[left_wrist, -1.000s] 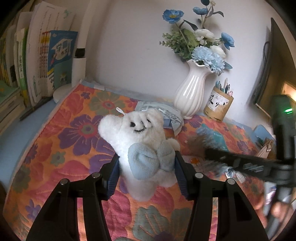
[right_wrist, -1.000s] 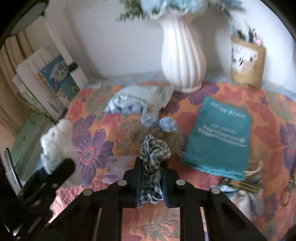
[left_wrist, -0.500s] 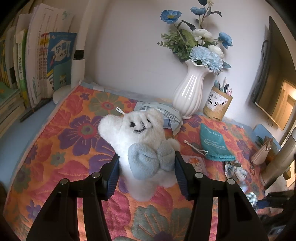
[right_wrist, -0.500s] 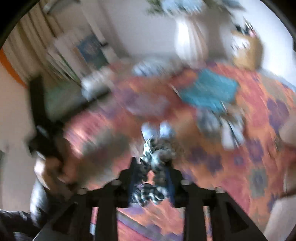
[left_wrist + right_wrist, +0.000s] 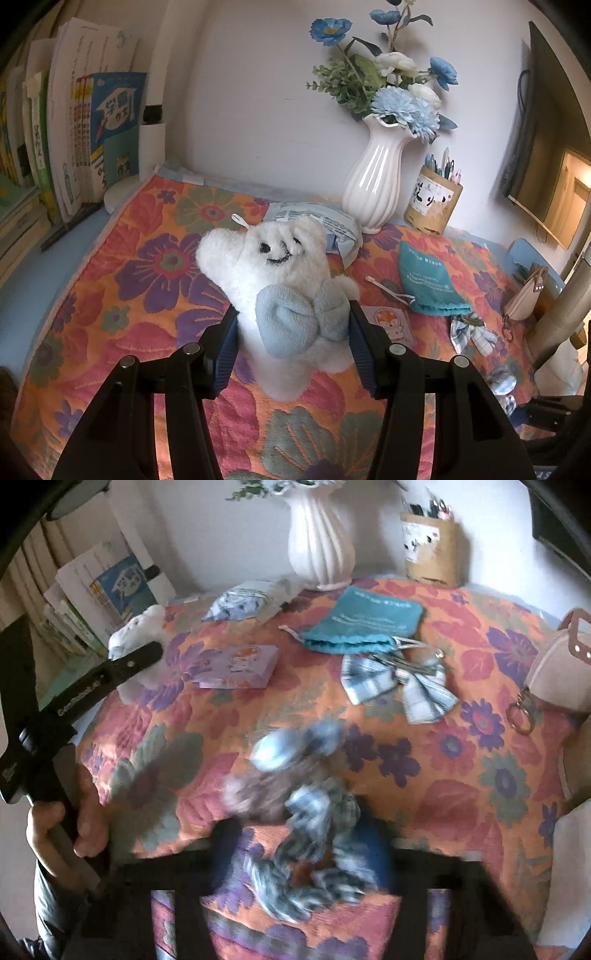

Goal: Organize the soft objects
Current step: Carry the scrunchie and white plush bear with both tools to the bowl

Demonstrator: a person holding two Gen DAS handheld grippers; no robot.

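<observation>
A: What covered the desk?

B: A flowered cloth (image 5: 122, 280) in orange, pink and purple lay over most of it; a strip of pale blue desk (image 5: 44, 269) showed along the left edge. A plain white wall stood behind.

A: And along the back edge?

B: A white ribbed vase (image 5: 373, 184) of blue and white flowers stood there, with a pen cup (image 5: 432, 206) just beside it on the right. Books (image 5: 77, 140) stood upright in the back left corner. A dark screen (image 5: 543, 147) hung at the right.

A: Where was the white plush toy (image 5: 280, 273)?

B: Near the middle of the desk, upright, with a pale blue bow on its front. The left gripper (image 5: 291, 347) was clamped on its lower body, a pad pressing each side.

A: And the right gripper (image 5: 303, 853)?

B: It hung near the front edge, badly blurred. Its jaws were closing, with a checked cloth scrunchie (image 5: 314, 849) between them; whether the pads pressed it could not be told. Two blue pompoms (image 5: 291, 746) blurred just beyond it.

A: Anything else on the cloth?

B: A teal pouch (image 5: 365, 620) toward the back right, a plaid bow (image 5: 399, 683) just in front of it, a small purple card (image 5: 240, 661) near the middle, and a tan purse (image 5: 557, 672) at the right edge.
</observation>
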